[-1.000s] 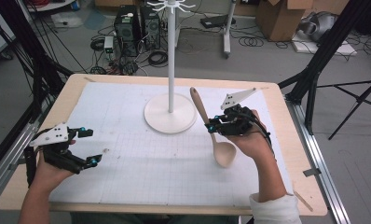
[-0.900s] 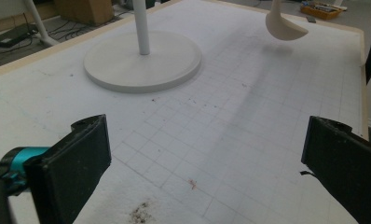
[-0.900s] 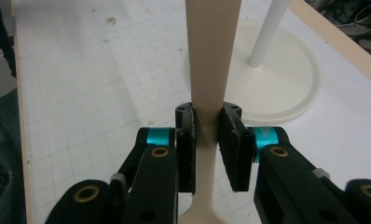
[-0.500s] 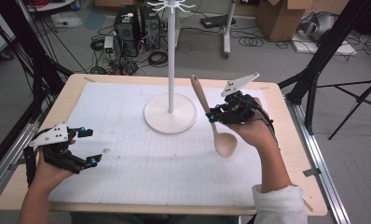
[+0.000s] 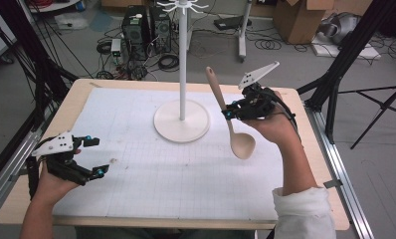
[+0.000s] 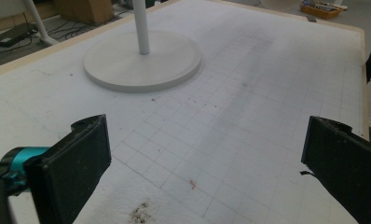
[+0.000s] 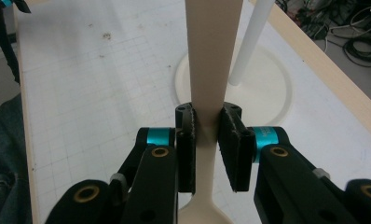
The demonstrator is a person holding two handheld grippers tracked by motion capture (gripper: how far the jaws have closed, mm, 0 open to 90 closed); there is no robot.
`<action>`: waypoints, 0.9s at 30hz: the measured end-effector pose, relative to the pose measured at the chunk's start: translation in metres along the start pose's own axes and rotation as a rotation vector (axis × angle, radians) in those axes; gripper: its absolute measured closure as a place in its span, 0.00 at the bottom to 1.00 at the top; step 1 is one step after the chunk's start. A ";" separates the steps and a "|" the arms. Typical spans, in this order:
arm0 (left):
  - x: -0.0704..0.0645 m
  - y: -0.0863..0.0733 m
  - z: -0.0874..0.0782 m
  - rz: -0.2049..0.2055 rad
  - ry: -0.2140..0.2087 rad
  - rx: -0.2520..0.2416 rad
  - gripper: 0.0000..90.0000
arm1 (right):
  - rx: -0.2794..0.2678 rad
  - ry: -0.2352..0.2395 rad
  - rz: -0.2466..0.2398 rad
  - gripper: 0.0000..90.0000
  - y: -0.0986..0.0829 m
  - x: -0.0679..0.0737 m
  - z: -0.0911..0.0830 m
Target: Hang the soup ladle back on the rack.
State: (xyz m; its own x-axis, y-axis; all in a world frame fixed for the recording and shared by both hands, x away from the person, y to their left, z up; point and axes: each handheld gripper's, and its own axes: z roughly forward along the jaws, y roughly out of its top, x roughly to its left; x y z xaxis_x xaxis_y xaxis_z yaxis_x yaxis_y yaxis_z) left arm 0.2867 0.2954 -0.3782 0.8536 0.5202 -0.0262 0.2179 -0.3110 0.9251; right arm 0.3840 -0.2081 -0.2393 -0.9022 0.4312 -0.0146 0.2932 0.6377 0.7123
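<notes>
Since a second ago the wooden spoon has been lifted off the mat: it lay flat beside the stand then, and is now held in the air, tilted, bowl down and toward the person, handle end up and away. The right gripper has risen with it and moved slightly toward the far edge; the left gripper has not moved.

Spoon: pale, unfinished wood, one piece. Long flat handle, widening toward the free end; rounded oval bowl. No marks visible.

Right gripper: jaws closed on the handle, one pad on each flat edge, just above the neck where handle meets bowl. In the right gripper view the handle runs straight up between the pads.

Left gripper: jaws wide apart, nothing between them, low over the near left part of the mat.

Stand: white, round base with thin upright pole, near the middle of the far half of the mat, just left of the spoon, not touching. Mat is white with a grid, a few small brown specks, on a wood-edged table.
</notes>
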 end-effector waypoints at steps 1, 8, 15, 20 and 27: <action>0.000 0.000 0.000 0.002 0.000 0.001 0.02 | 0.006 0.000 0.000 0.86 0.002 -0.001 -0.001; 0.000 0.000 0.002 0.003 -0.002 0.004 0.02 | 0.031 0.009 -0.007 0.86 0.017 -0.008 -0.005; 0.001 -0.001 0.001 0.001 0.000 0.005 0.02 | 0.009 0.018 -0.003 0.86 0.026 -0.014 -0.010; 0.000 0.000 0.002 0.000 -0.003 0.003 0.02 | 0.027 0.017 -0.010 0.86 0.039 -0.019 -0.017; 0.001 -0.001 0.001 -0.001 -0.004 0.004 0.02 | 0.019 0.009 -0.006 0.86 0.053 -0.025 -0.024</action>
State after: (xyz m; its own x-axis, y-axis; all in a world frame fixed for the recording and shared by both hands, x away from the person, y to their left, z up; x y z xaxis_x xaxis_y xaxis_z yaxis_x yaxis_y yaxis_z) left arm 0.2878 0.2954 -0.3796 0.8551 0.5177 -0.0285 0.2207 -0.3138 0.9235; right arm 0.4144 -0.2007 -0.1843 -0.9066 0.4218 -0.0126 0.2936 0.6520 0.6991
